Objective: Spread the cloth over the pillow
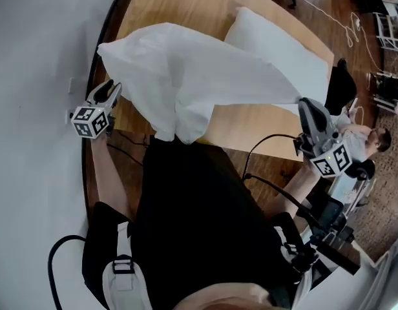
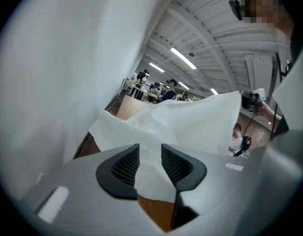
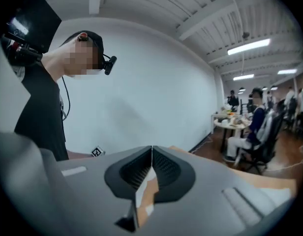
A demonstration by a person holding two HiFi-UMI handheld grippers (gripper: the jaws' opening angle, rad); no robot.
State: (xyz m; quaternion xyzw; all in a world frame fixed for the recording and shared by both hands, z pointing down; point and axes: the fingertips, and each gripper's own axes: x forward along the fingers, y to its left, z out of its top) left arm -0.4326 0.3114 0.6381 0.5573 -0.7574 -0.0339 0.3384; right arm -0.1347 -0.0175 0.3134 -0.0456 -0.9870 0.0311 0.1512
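Observation:
A white cloth (image 1: 186, 82) hangs spread in the air above the wooden table (image 1: 251, 131), sagging toward my body in the middle. The white pillow (image 1: 283, 50) lies on the table at the far right, partly behind the cloth. My left gripper (image 1: 114, 88) is at the cloth's left end. In the left gripper view its jaws (image 2: 150, 163) stand apart, with the cloth (image 2: 191, 122) lying loosely between the ribbed pads. My right gripper (image 1: 301, 102) holds the cloth's right corner. In the right gripper view its jaws (image 3: 152, 166) are closed on a thin white strip of cloth (image 3: 141, 196).
A white wall runs along the left, close to the table's curved edge. A black chair (image 1: 341, 86) stands by the table's right side, and a seated person (image 1: 373, 137) is beyond it. Cables lie on the floor at the upper right.

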